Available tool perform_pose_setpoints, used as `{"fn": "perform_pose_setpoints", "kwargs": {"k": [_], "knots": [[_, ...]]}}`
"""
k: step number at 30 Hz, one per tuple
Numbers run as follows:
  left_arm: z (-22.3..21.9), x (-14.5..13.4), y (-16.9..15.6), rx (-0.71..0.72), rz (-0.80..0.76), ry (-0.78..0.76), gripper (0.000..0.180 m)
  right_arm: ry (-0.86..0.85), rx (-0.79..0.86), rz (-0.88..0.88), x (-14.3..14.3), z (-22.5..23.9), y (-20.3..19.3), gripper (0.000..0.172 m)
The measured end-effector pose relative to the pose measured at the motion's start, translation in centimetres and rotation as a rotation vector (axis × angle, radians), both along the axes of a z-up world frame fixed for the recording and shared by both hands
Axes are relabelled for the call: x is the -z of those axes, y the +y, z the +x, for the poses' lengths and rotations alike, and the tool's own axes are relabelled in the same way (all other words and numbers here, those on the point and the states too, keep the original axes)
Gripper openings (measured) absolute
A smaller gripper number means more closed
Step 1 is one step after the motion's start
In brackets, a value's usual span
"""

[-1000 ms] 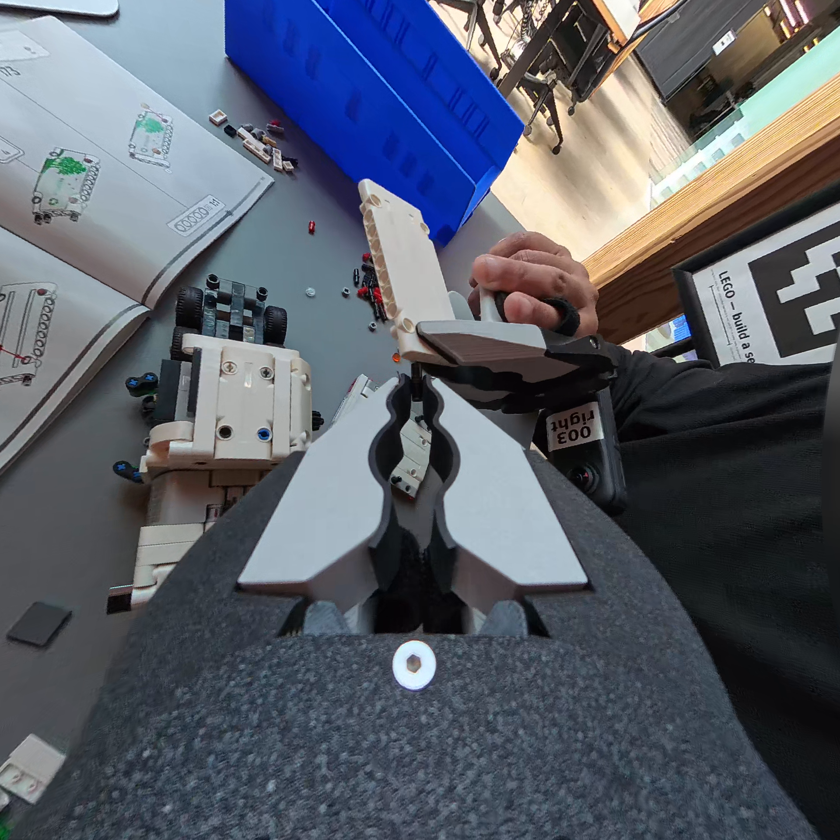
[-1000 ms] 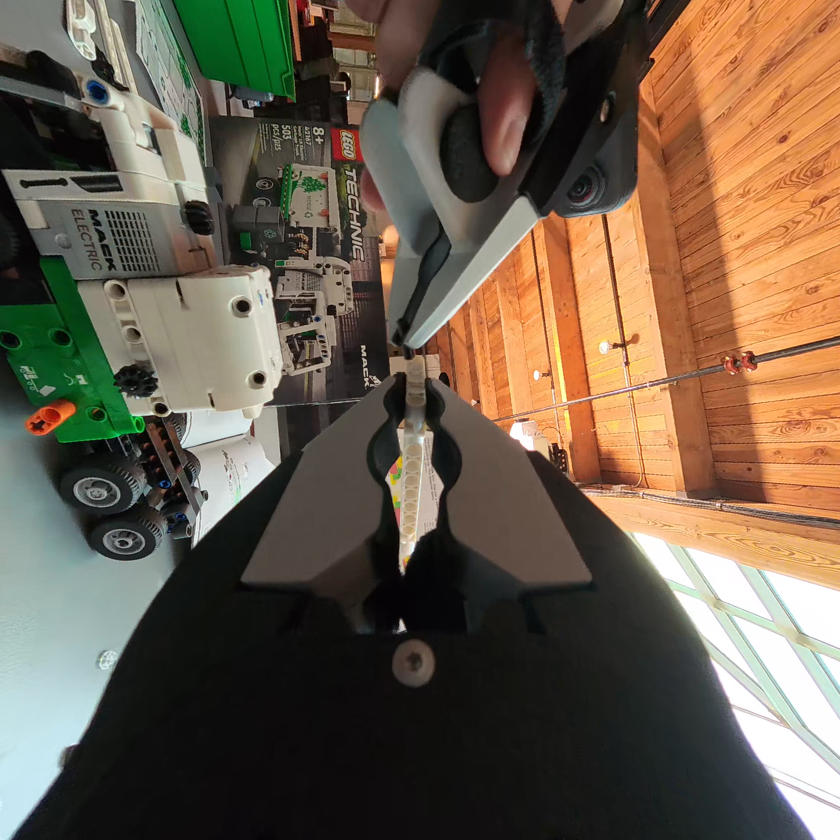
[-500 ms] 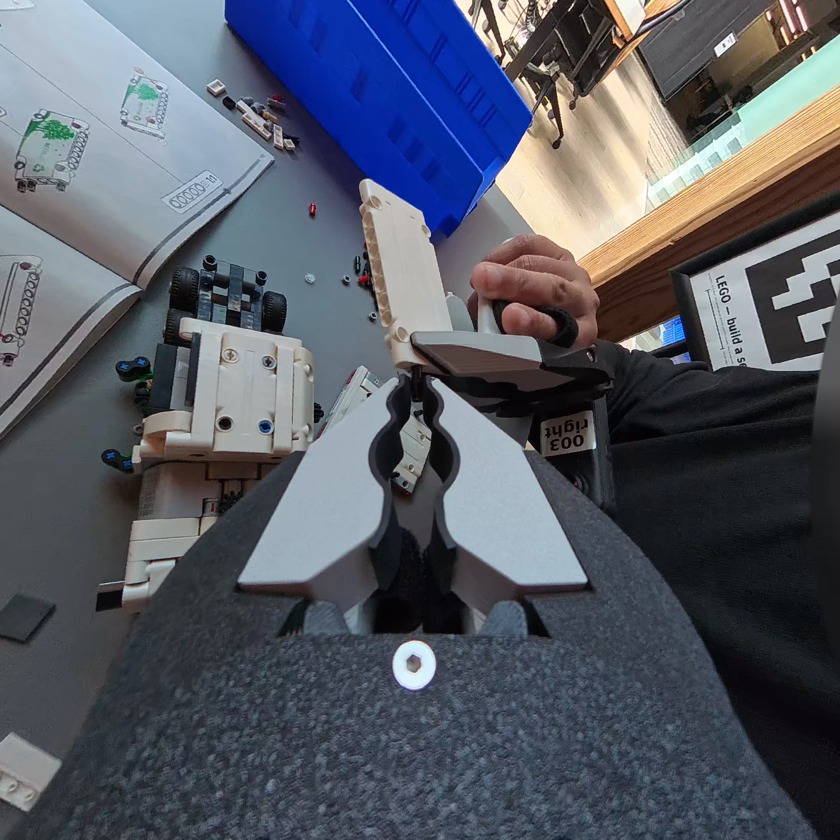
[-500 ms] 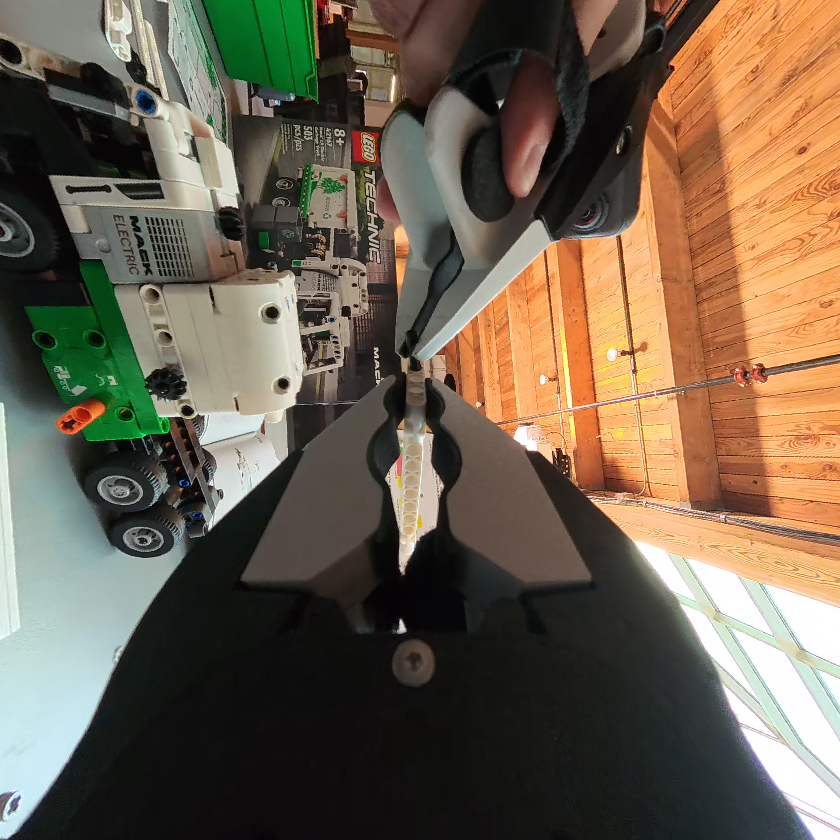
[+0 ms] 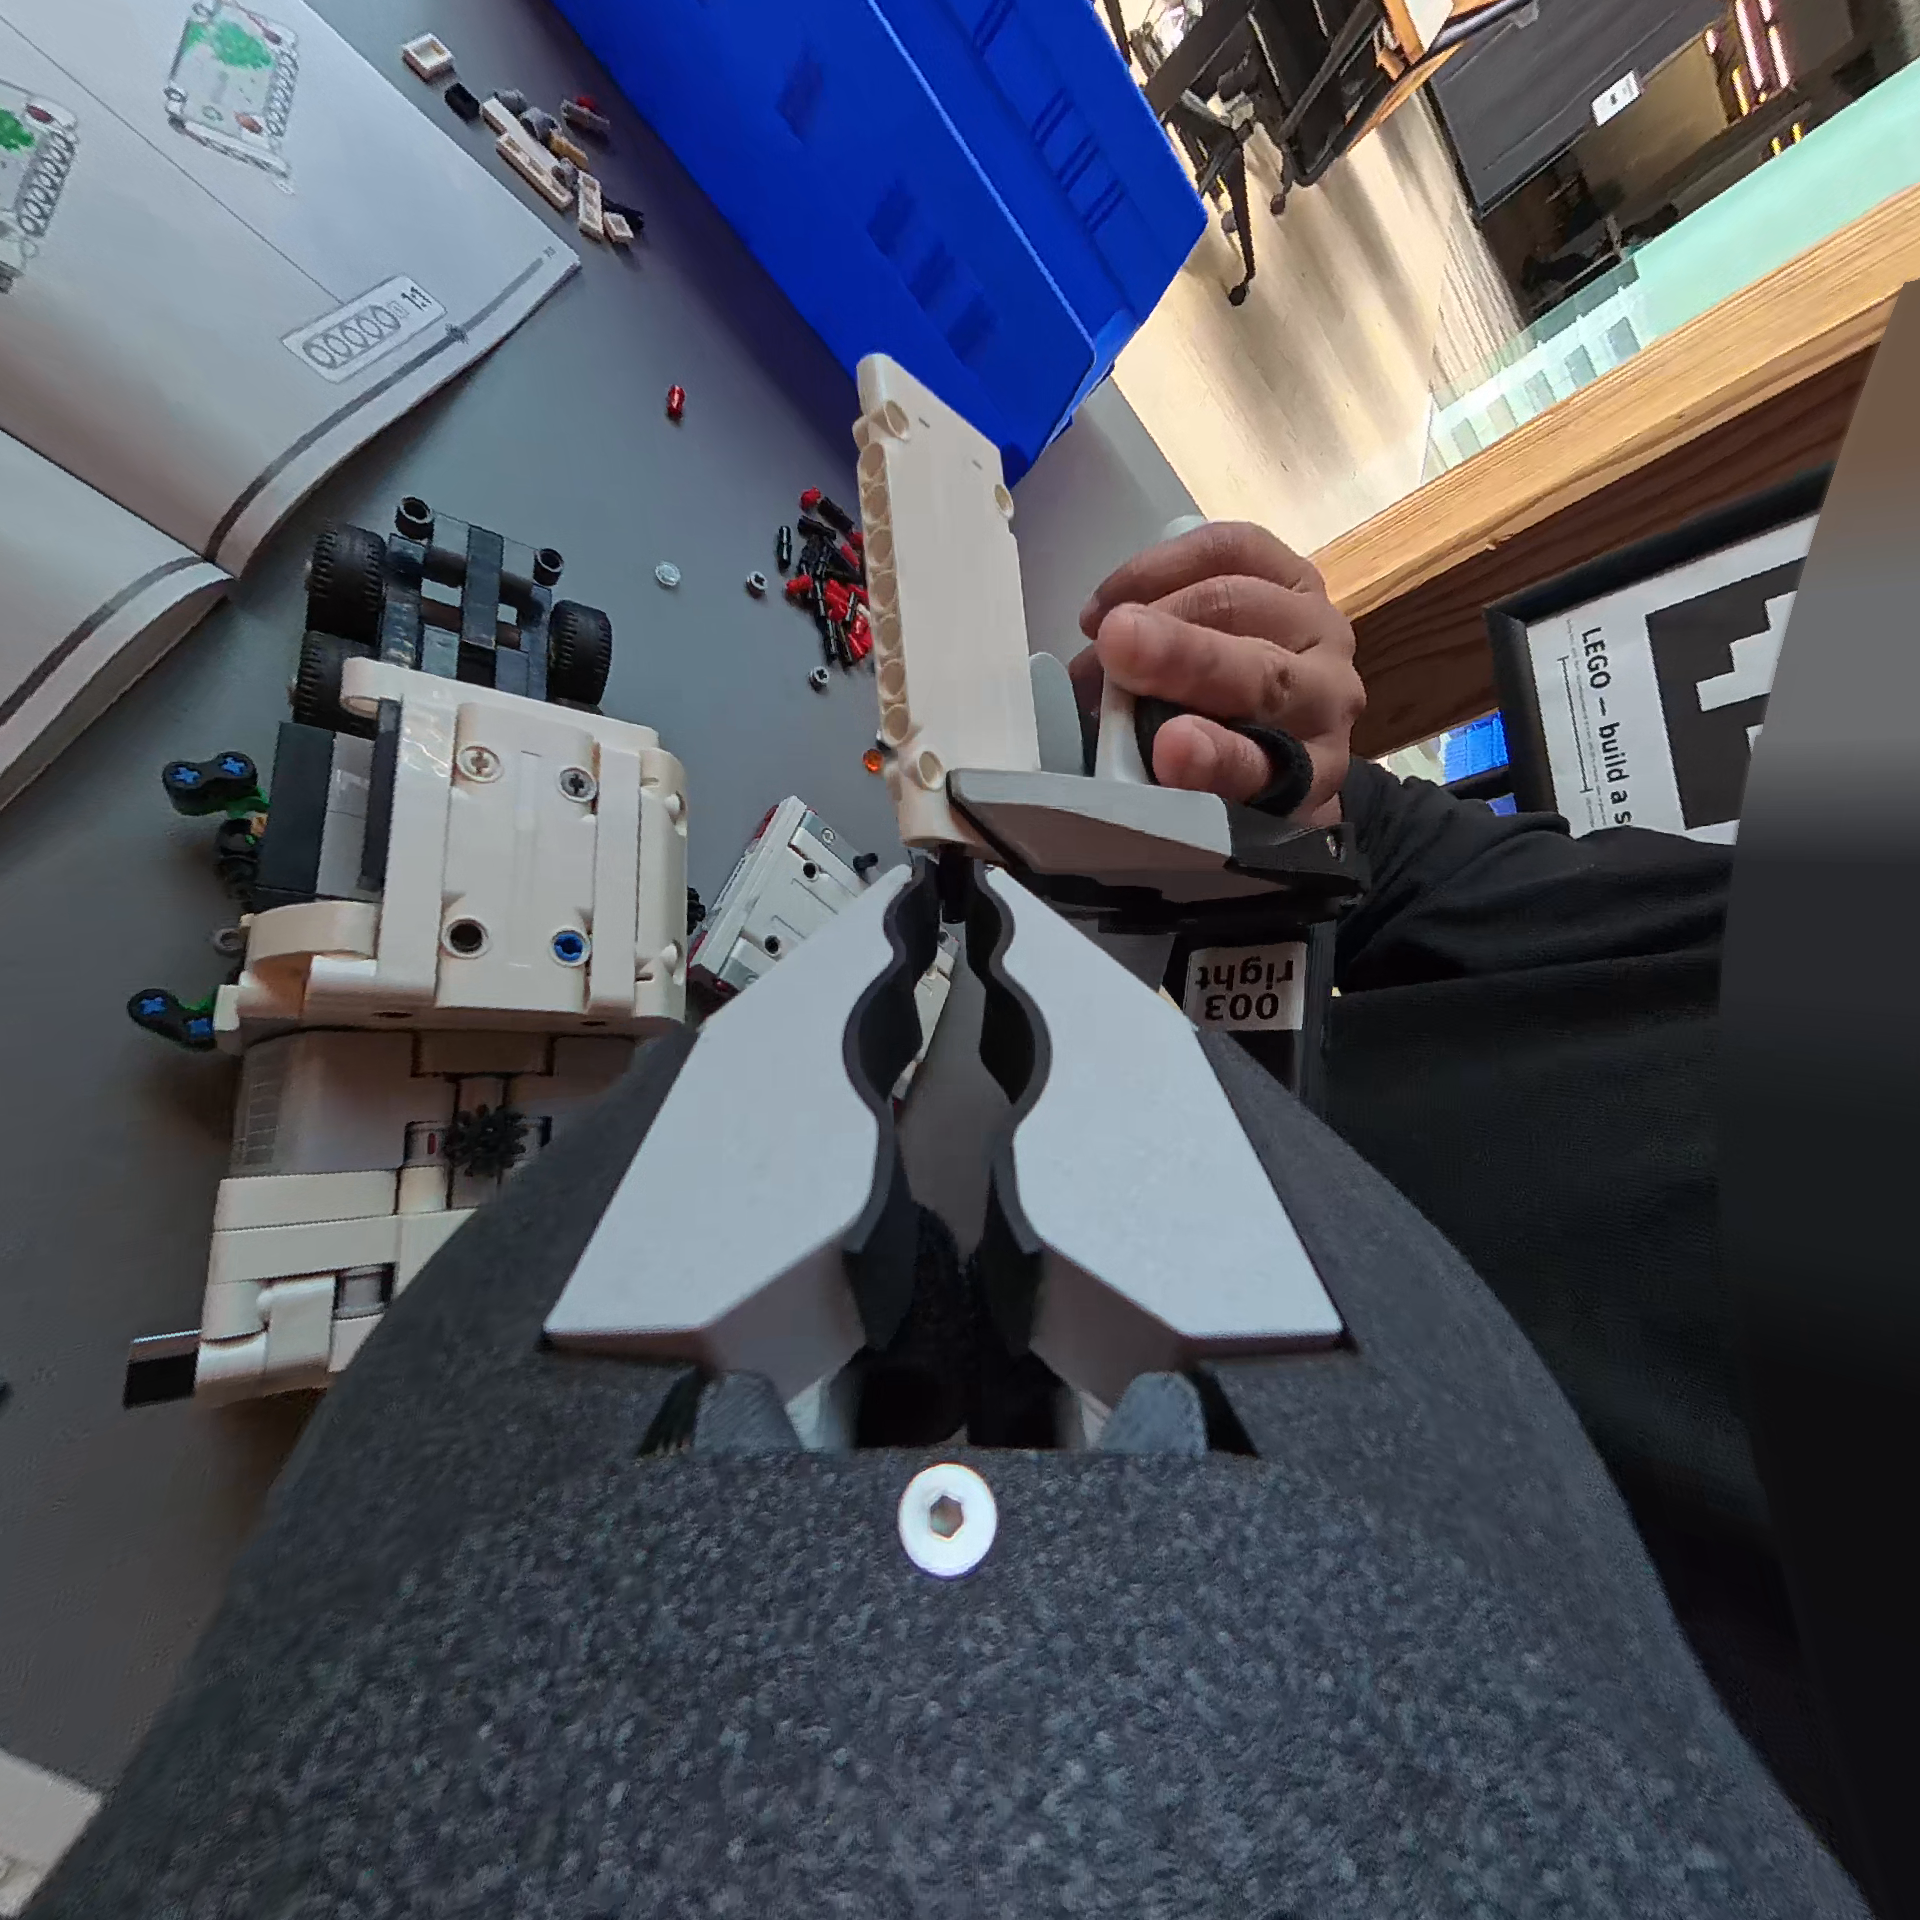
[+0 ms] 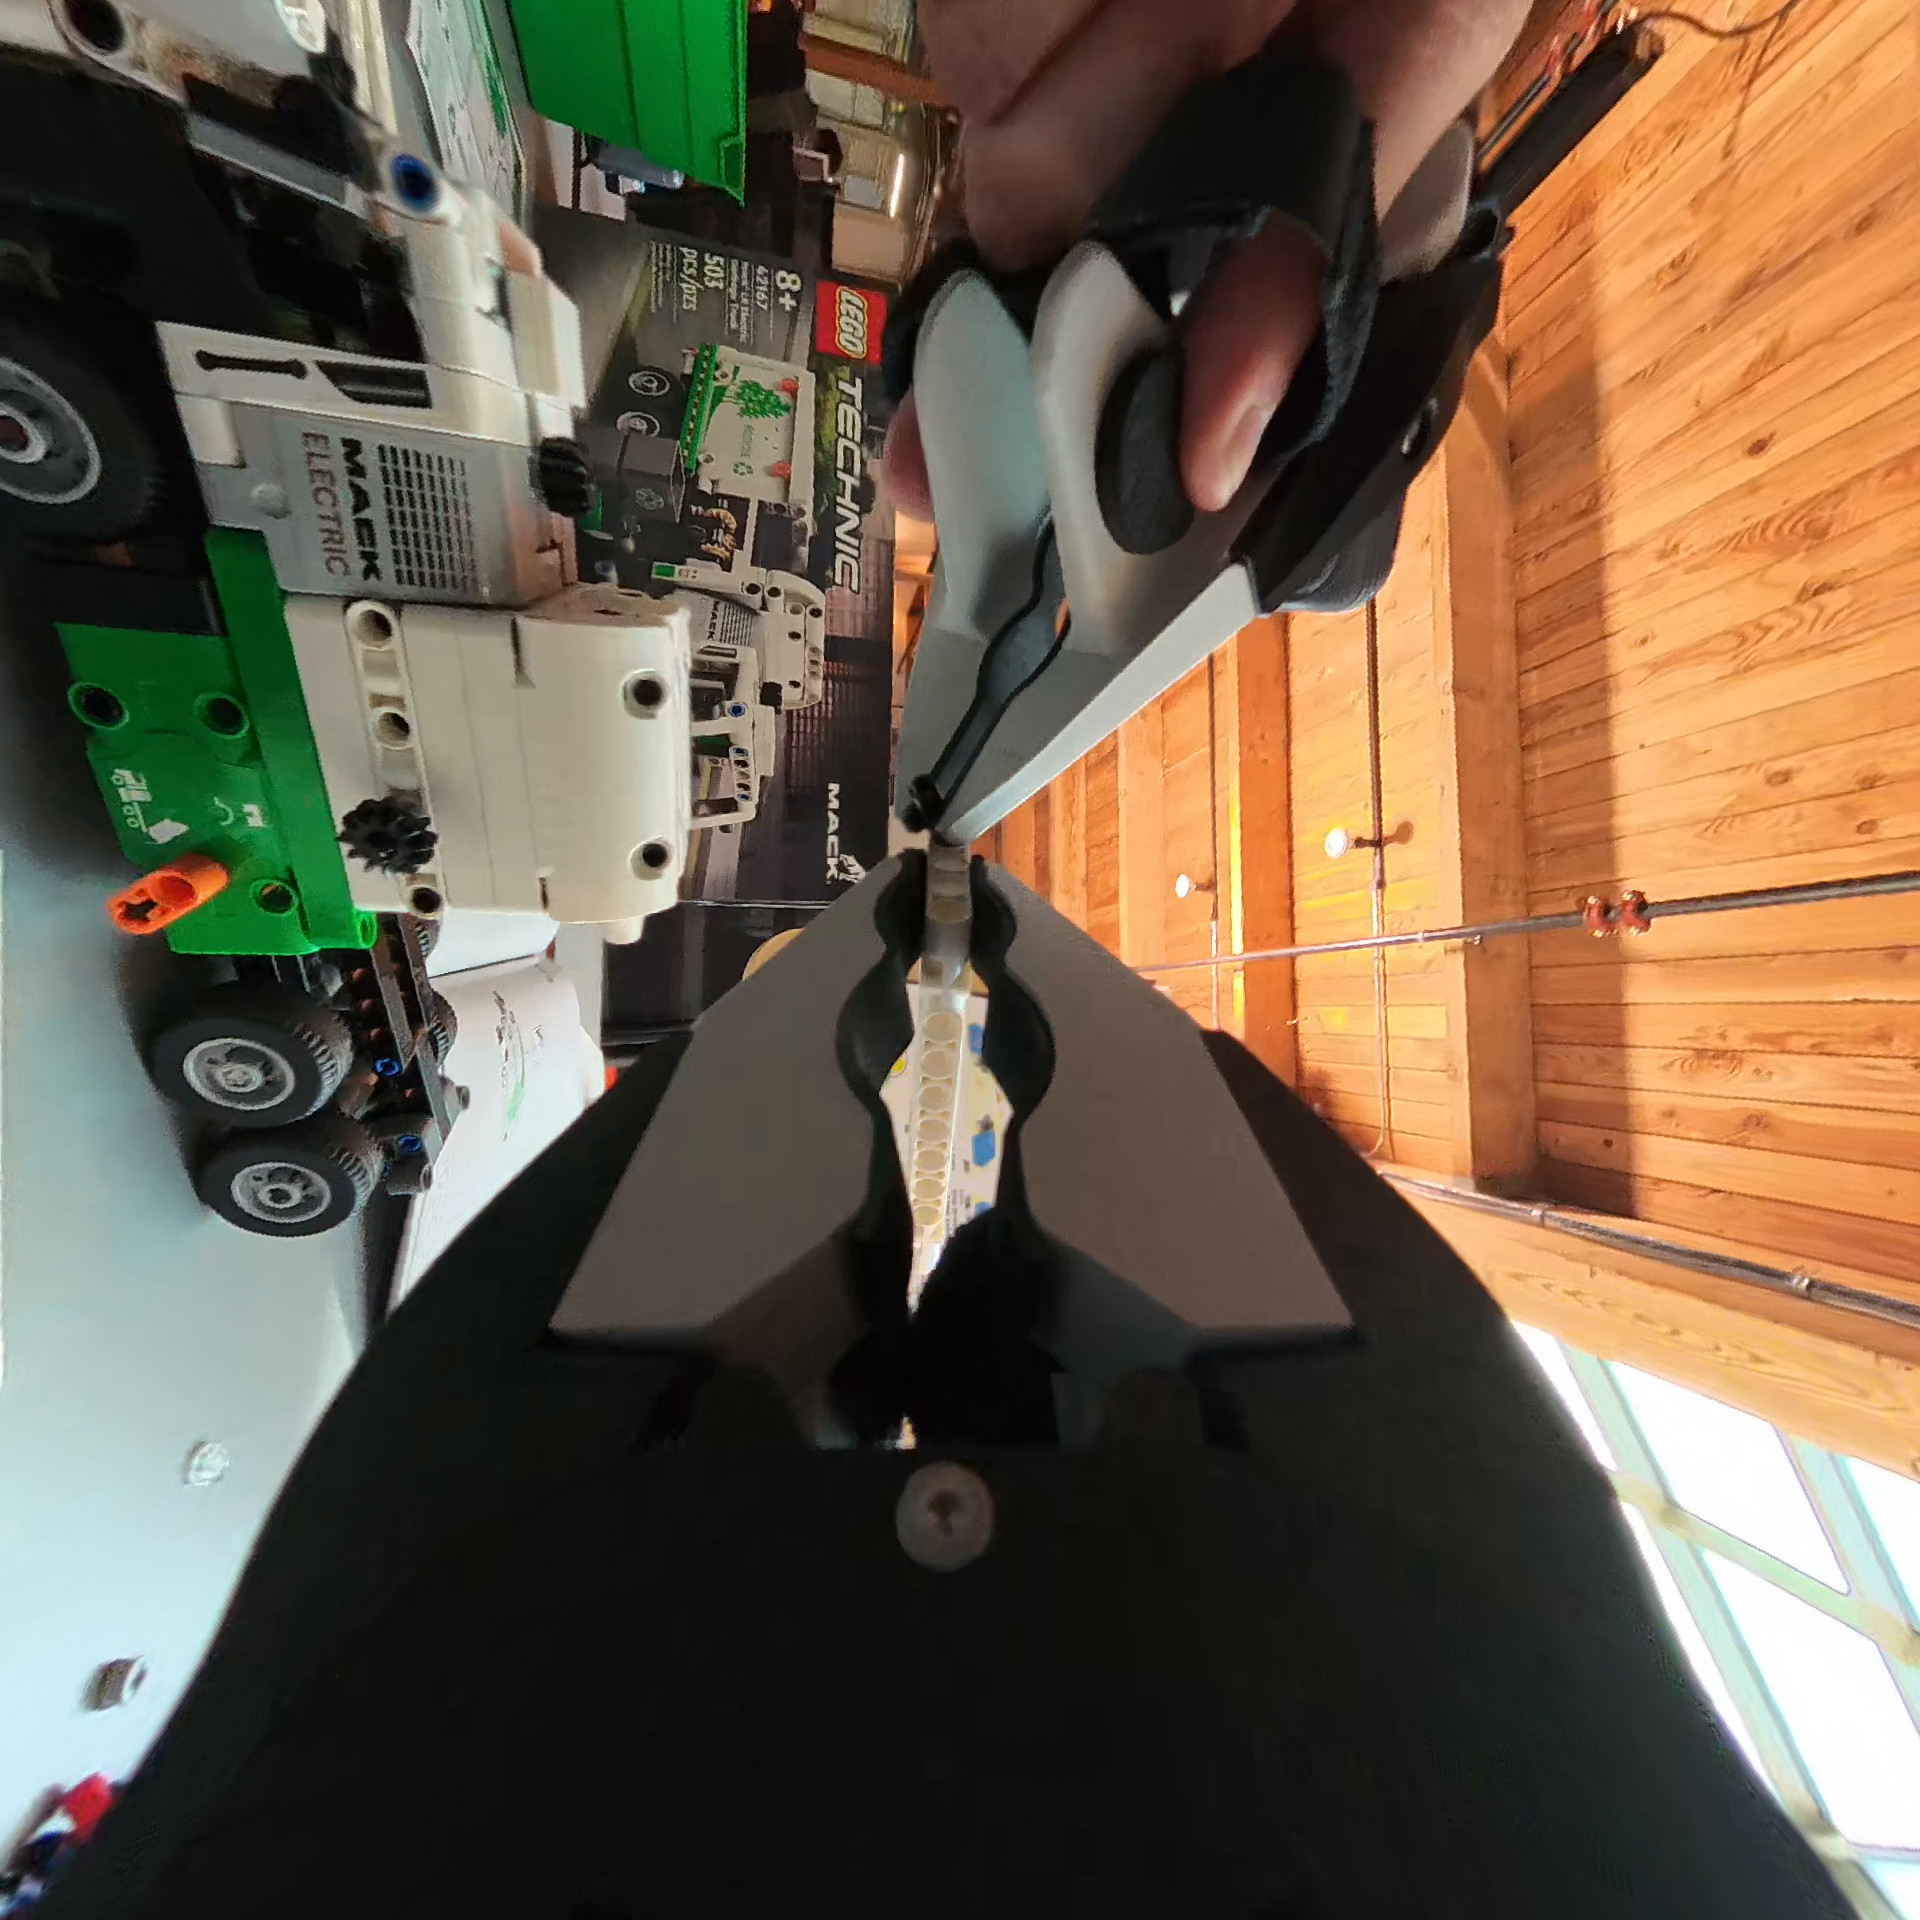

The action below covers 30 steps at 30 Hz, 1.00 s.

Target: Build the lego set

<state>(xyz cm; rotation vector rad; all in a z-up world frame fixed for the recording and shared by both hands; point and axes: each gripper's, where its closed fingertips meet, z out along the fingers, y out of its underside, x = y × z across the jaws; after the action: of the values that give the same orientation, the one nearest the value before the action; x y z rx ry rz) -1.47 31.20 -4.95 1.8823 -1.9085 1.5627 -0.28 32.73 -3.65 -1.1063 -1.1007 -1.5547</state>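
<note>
My left gripper (image 5: 948, 883) is shut on a small black pin (image 5: 948, 896) at its fingertips. The pin's tip meets the lower end of a white perforated panel (image 5: 940, 603). My right gripper (image 5: 961, 831) is shut on that panel and holds it upright above the table. In the right wrist view my right gripper (image 6: 943, 868) clamps the panel (image 6: 940, 1039) edge-on. There my left gripper (image 6: 928, 816) comes in from above with the black pin (image 6: 916, 805) at the panel's end.
A white truck model (image 5: 457, 862) lies on the grey table (image 5: 104, 1195) to the left. An open instruction booklet (image 5: 208, 208), a blue bin (image 5: 914, 177) and loose small parts (image 5: 831, 582) lie behind. A product box (image 6: 769, 468) stands beyond the green and white truck (image 6: 468, 727). Only a small space, under 4 cm, lies between the two pairs of fingers.
Both grippers keep their holds. The pin stays at the panel's lower end while both grippers drift slightly over the table.
</note>
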Motion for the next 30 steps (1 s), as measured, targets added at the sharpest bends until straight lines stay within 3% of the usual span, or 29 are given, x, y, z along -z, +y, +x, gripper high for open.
{"fn": "perform_pose_setpoints", "kwargs": {"k": [10,20,30], "knots": [[-1.5,-0.5,-0.7,0.163,-0.007,0.107,0.003,-0.047,-0.076,0.022,-0.4,-1.3,-0.8,0.006],[-1.8,-0.1,-0.1,0.196,-0.05,0.182,0.003,-0.068,-0.074,-0.001,0.3,-1.7,-0.5,0.006],[-0.3,-1.1,0.3,0.109,0.051,-0.009,0.003,0.136,0.006,0.032,-0.4,-0.2,-0.2,0.006]]}}
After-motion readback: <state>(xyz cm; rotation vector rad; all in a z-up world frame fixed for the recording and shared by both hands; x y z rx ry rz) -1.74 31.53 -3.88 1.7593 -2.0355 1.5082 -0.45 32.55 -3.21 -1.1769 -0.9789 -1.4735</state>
